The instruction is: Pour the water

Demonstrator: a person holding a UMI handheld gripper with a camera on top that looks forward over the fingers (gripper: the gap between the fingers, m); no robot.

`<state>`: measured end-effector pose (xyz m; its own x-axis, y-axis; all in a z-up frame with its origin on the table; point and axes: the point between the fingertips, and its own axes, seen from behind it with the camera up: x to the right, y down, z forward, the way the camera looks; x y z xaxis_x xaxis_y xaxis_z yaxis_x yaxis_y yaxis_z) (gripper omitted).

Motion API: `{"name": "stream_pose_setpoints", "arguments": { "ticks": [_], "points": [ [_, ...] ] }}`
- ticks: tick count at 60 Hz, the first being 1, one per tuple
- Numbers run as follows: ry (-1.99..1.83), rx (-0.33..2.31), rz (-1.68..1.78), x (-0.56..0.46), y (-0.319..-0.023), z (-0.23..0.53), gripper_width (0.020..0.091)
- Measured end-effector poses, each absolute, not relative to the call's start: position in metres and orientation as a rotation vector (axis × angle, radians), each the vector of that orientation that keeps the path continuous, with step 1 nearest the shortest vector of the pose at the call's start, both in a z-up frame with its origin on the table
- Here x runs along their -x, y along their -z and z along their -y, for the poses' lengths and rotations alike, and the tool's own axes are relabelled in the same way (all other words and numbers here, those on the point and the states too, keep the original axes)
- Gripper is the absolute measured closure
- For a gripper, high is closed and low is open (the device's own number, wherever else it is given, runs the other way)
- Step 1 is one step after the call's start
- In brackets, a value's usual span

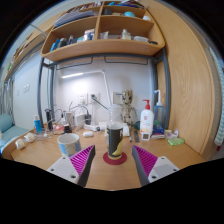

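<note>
One pair of tongs (114, 166), two fingers with magenta pads (146, 161), spread wide with nothing gripped. Just ahead of them, in line with the gap, a dark cylindrical mug (115, 137) stands on a round magenta coaster (115, 157) on the wooden worktop (180, 160). Off to the left of the fingers there's one pale, rounded cup (69, 144).

Right of the mug: one white pump bottle with a red top (147, 118), and next to it a taller, clearer bottle (158, 113). Can't read any labels. Something small and greenish (176, 140) sits further right, hard to make out.

The back left of the worktop is a jumble of small bottles and bits (55, 124), too tiny to count properly. Above, two wooden shelves (100, 46) hold more jars and boxes, also blurry. No idea if the mug has water in it.
</note>
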<state>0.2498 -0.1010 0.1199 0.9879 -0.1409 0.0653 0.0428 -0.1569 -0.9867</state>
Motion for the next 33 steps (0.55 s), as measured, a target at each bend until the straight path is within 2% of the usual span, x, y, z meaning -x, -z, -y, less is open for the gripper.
{"name": "stream_pose_setpoints", "arguments": {
  "ticks": [18,33],
  "points": [
    [0.154,1.708,-0.08,-0.213,-0.127,0.166,0.0355],
    [0.147,1.672,-0.079,-0.208,-0.136,0.179,0.0352]
  ]
}}
